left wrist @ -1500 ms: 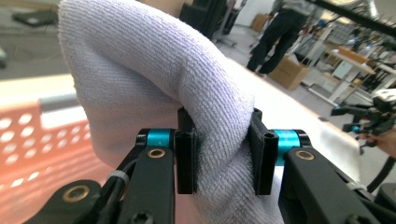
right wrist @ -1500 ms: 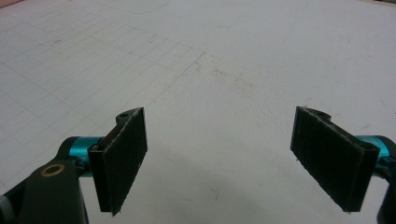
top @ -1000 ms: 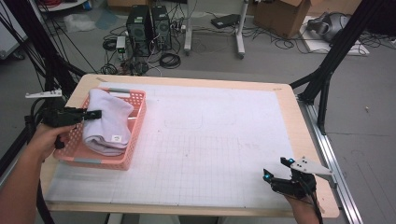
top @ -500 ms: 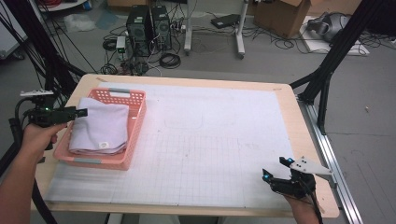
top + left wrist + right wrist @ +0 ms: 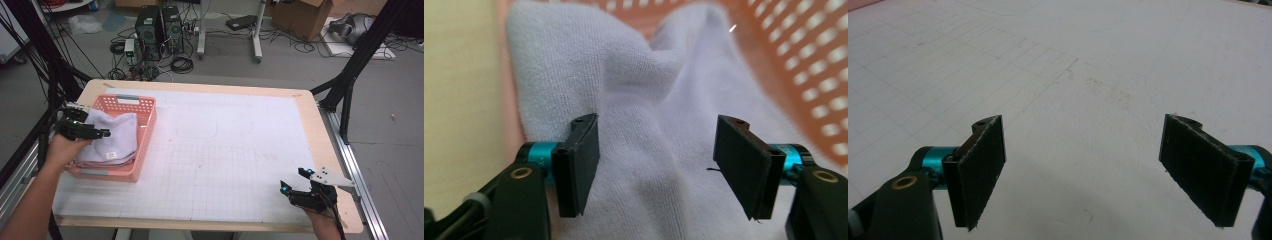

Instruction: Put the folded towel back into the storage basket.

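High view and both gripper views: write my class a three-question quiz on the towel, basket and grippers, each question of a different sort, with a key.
1. True or false: the lavender towel lies inside the pink basket.
2. The left gripper has its jaws: A) clamped on the towel B) apart over the towel C) on the basket rim.
3. What lies under the right gripper?

Key: 1 true; 2 B, jaws just opened, pads not pressing the cloth; 3 the white grid mat.
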A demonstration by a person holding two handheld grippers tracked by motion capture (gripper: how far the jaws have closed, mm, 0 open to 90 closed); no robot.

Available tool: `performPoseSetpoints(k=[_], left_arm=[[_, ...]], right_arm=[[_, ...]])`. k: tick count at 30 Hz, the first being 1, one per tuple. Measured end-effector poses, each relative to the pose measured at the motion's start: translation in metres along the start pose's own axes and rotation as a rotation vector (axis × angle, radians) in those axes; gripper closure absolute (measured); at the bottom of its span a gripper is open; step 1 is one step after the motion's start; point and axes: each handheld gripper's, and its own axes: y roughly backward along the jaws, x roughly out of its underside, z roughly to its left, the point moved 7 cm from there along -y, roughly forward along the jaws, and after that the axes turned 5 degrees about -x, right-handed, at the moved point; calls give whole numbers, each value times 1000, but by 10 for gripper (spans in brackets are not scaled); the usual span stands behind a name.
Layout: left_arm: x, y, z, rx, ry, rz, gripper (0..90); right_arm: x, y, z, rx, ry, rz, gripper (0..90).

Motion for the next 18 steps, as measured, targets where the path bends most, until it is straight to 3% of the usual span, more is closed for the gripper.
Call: performPoseSetpoints(k=[2,5,7,11,15,18], left_arm=[[3,-13,-7,-15,-29,49,288],[0,-23,-12,-13,-2,47,273],[-3,-24,-13,17,34,27,284],[-7,-25,-21,99,40,-16,300],[-10,-23,-20,152,56,-51,312],[-15,-14,-16,218,118,-143,366]], right_arm=[[0,1,0,3,-1,0,175],[0,2,-1,6,1,-3,175],[0,3,-1,5,-3,-1,175],[-1,2,0,3,1,-3,175],[0,0,0,2,1,3,175],[0,1,-1,3,2,3,175]])
